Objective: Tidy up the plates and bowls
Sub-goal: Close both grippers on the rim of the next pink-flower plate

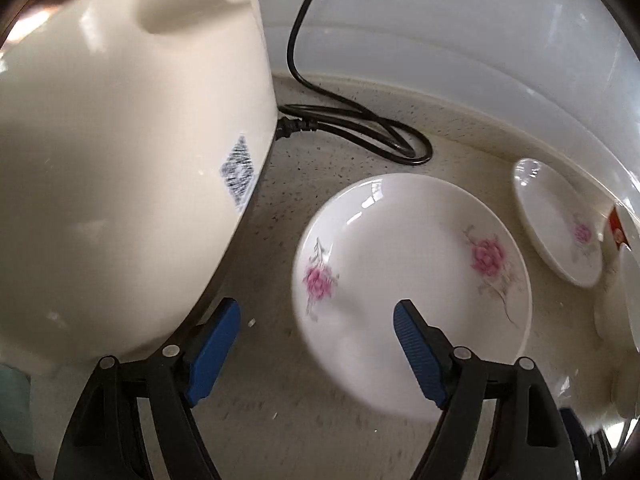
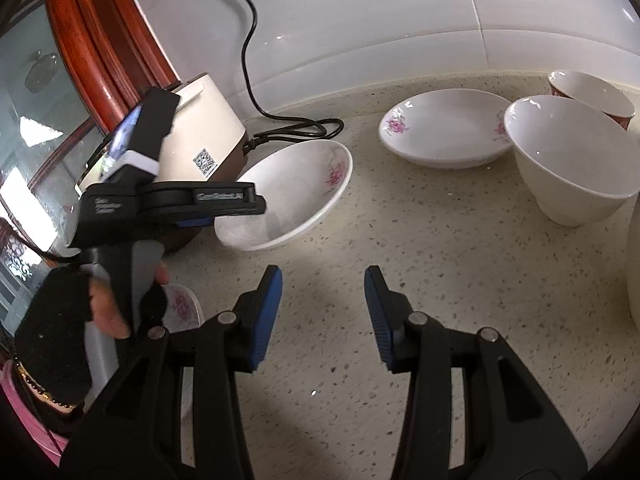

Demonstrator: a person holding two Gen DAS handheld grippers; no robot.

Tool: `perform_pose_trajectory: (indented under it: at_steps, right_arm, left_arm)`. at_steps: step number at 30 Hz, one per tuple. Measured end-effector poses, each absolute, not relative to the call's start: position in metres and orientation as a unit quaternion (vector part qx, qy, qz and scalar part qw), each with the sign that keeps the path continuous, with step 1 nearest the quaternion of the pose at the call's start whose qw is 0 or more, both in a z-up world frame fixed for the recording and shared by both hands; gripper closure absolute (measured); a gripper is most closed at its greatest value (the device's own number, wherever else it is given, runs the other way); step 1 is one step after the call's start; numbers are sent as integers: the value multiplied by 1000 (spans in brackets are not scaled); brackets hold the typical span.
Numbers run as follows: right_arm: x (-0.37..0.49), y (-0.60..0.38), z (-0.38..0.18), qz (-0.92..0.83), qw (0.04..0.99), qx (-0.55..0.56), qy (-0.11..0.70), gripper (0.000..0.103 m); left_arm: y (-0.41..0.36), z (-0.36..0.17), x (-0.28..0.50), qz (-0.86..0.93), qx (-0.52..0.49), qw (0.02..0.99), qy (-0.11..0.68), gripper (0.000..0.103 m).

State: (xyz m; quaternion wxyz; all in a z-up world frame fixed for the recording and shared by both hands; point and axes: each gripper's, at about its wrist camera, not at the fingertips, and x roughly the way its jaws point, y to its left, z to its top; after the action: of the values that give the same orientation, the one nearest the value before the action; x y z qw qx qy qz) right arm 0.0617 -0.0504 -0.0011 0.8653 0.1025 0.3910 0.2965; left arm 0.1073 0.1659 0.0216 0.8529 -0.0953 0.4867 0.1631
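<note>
Hovering over the speckled counter (image 2: 460,280), the left claw (image 1: 318,354) gapes wide and empty, a flowered plate (image 1: 412,280) lying flat just past its tips toward 1 o'clock. At 10 o'clock a cream cooker (image 1: 120,160) stands close, its black cord (image 1: 360,120) looping behind. In the right wrist view the right claw (image 2: 324,316) stands partly open with nothing between its pads; a 2nd plate (image 2: 444,136) sits at 1 o'clock, touching a white bowl (image 2: 568,160) at 2 o'clock, with a red-sided bowl (image 2: 592,92) behind.
</note>
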Motion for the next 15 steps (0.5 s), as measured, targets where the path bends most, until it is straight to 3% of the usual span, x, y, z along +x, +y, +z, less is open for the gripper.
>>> perform_pose_trajectory:
  at_steps: [7, 9, 15]
  right_arm:
    - [71, -66, -3, 256, 872, 119, 401, 56]
    - [74, -70, -4, 247, 872, 126, 404, 56]
    - [79, -79, -2, 221, 881, 131, 397, 56]
  left_arm:
    - [150, 21, 118, 143, -97, 845, 507, 55]
    - [143, 22, 115, 136, -85, 845, 510, 76]
    - [108, 26, 89, 91, -40, 849, 519, 75]
